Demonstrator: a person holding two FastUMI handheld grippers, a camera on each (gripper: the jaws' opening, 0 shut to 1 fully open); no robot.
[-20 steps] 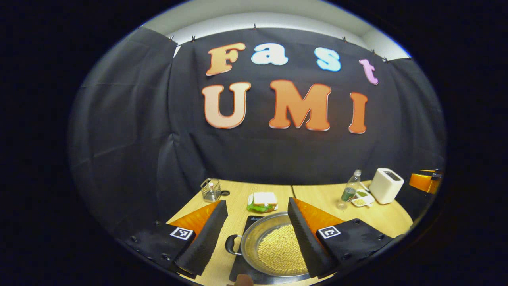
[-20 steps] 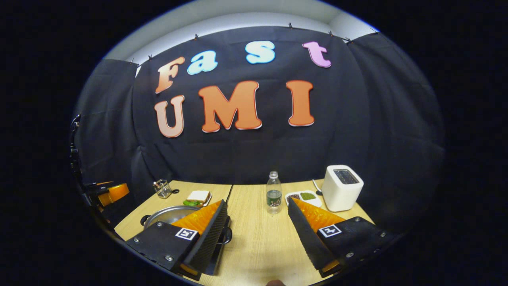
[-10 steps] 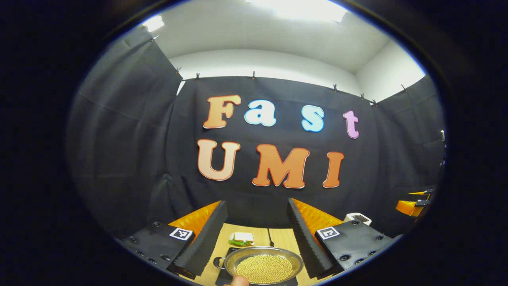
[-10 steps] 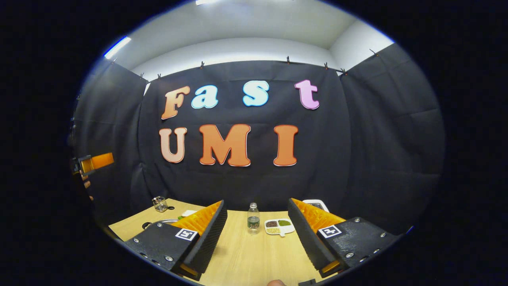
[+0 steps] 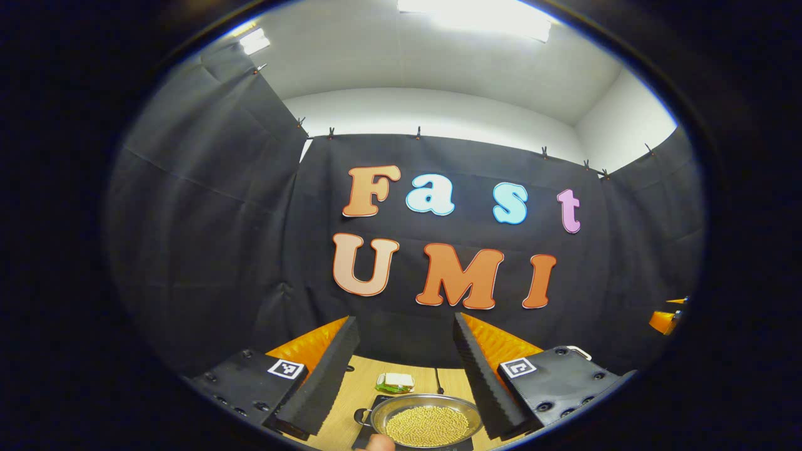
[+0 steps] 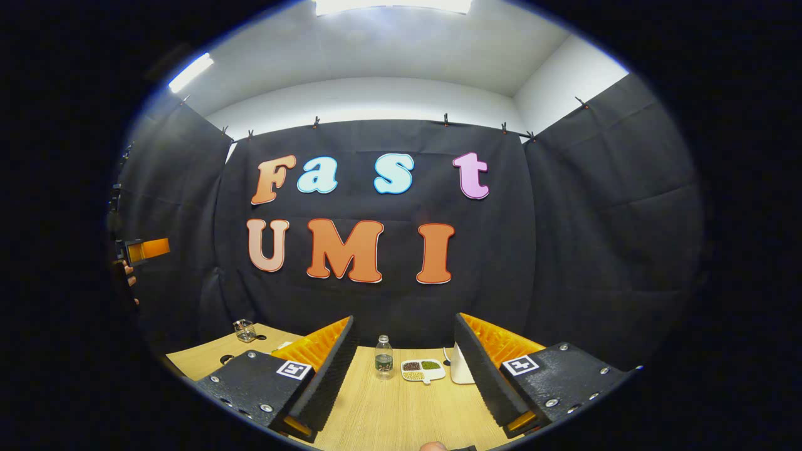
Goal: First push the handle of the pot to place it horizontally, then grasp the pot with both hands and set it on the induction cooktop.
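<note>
Black-cloth booth, white ceiling with bright lights, wooden bench (image 6: 401, 413) low in both views. Landmark is the pot (image 5: 426, 423): a shallow metal pan full of small yellow beans, seen at the bottom of the left gripper view. It sits on a dark flat slab, most likely the induction cooktop (image 5: 376, 401), whose edge shows just behind the pot's loop handle (image 5: 362, 416). That handle sticks out sideways from the pot's left rim and looks to lie level. A sandwich plate (image 5: 395, 382) lies on the bench just behind the pot.

Left gripper (image 5: 407, 376) is wide open and holds nothing; it is raised above the pot and tilted up toward the wall, well apart from the rim. Right gripper (image 6: 407, 376) is also wide open and empty, over bare bench. Ahead of it stand a water bottle (image 6: 383, 358), a divided snack dish (image 6: 423, 369) and a white toaster (image 6: 462, 369); a wire holder (image 6: 244, 330) is far off beyond its left finger. At the left edge of the right gripper view the other gripper shows, held in a hand (image 6: 128, 279).

Judgement: pot appears placed on the cooktop, so the task looks at or near its end, both grippers released and clear. Next move likely just calls for keeping clear of the pot; nudging the rim or handle could shift it or spill beans.
</note>
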